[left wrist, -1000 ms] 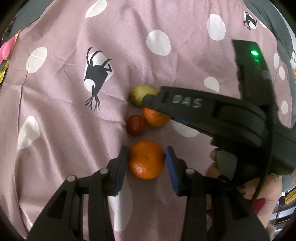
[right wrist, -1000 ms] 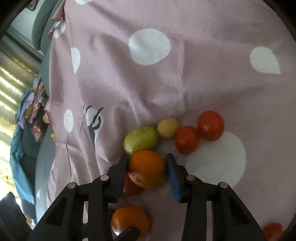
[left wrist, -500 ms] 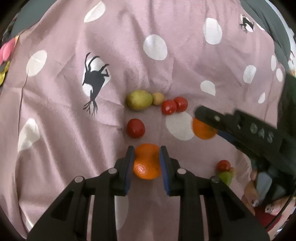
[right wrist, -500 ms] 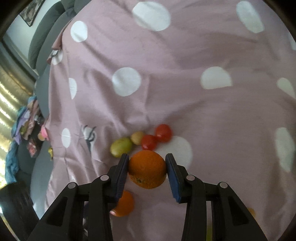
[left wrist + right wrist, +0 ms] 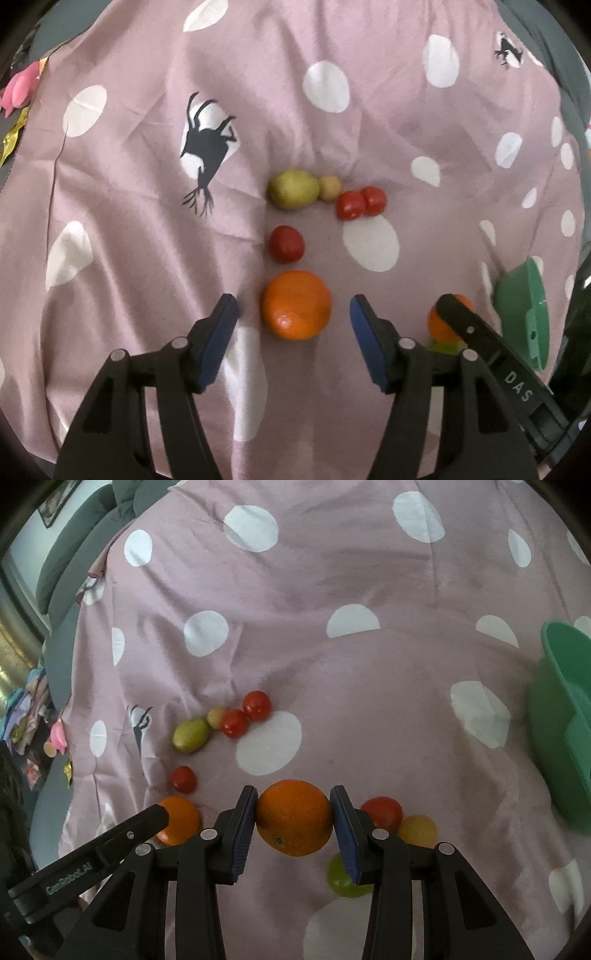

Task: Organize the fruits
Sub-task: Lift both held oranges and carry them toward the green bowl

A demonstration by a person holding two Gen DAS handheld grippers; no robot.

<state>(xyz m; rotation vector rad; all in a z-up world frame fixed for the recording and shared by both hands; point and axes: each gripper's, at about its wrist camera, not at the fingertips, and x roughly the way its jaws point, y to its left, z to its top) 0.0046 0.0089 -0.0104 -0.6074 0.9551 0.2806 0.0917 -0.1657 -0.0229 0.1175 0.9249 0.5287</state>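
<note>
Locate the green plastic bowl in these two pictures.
The green plastic bowl sits at the right edge of the right wrist view on the pink dotted cloth; in the left wrist view it lies at the right edge.

Black fingers (image 5: 218, 332), blue pads (image 5: 364, 332)

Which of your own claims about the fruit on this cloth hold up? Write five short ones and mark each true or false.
1. The right tongs grip an orange. True.
2. The left tongs are clamped on the other orange. False: their jaws have just been opening and stand apart from it as it lies on the cloth.
3. Two red tomatoes touch each other. True.
4. The green bowl is full of fruit. False: none shows in the part in view.
5. The cloth is striped. False: pink with white dots.
</note>
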